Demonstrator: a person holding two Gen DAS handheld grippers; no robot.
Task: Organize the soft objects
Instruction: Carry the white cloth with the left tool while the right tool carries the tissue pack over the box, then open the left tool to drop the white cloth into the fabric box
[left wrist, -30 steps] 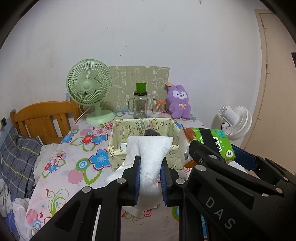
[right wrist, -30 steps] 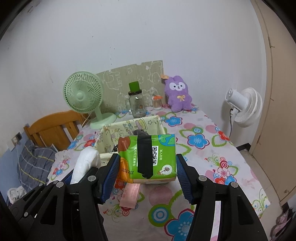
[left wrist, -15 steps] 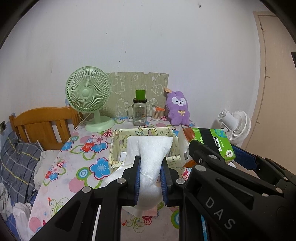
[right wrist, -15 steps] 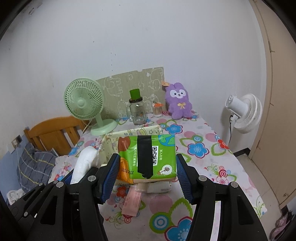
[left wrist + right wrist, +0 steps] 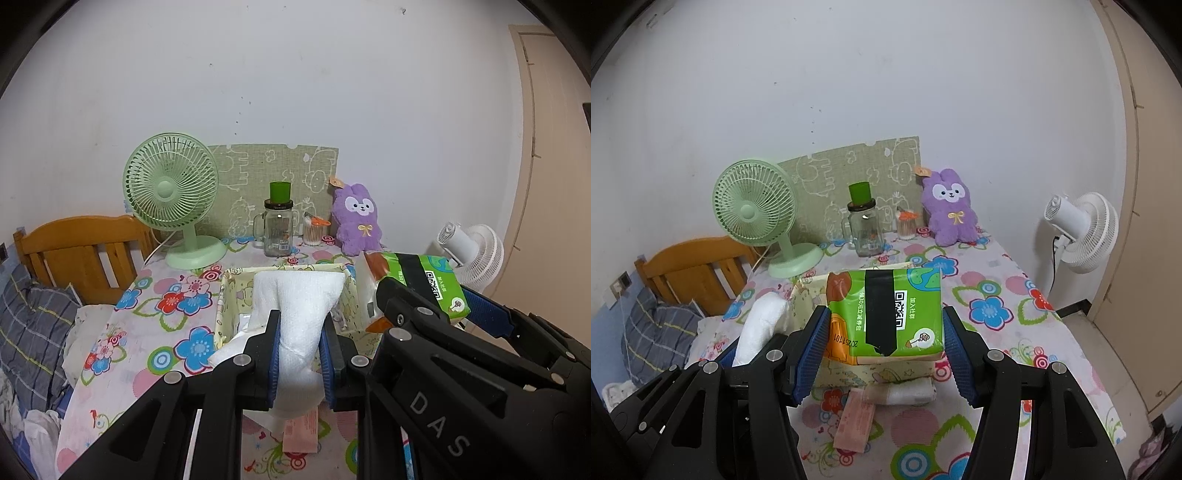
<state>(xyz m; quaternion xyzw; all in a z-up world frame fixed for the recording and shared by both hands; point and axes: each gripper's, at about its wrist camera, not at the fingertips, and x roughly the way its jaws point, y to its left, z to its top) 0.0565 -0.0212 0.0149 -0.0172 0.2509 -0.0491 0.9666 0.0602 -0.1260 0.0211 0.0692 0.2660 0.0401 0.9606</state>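
Observation:
My left gripper (image 5: pixel 298 343) is shut on a white folded towel (image 5: pixel 299 306), held up in front of a pale yellow fabric basket (image 5: pixel 225 306) on the flowered table. My right gripper (image 5: pixel 884 332) is shut on a green tissue pack (image 5: pixel 886 314) with a black tape strip, held above the same basket (image 5: pixel 805 295). The right gripper and its green pack (image 5: pixel 424 284) show at the right of the left wrist view. The white towel (image 5: pixel 761 325) shows at the left of the right wrist view. A purple plush rabbit (image 5: pixel 949 210) sits at the table's back by the wall.
A green desk fan (image 5: pixel 173 195), a glass jar with a green lid (image 5: pixel 279 229) and a small cotton-swab jar (image 5: pixel 313 230) stand along the back. A pink packet (image 5: pixel 855 421) and a folded white cloth (image 5: pixel 908 393) lie before the basket. A white fan (image 5: pixel 1082 229) stands right; a wooden headboard (image 5: pixel 81 251) left.
Both grippers have drawn back and risen a little with their loads; the basket and table now sit lower and farther in both views. The grips are unchanged.

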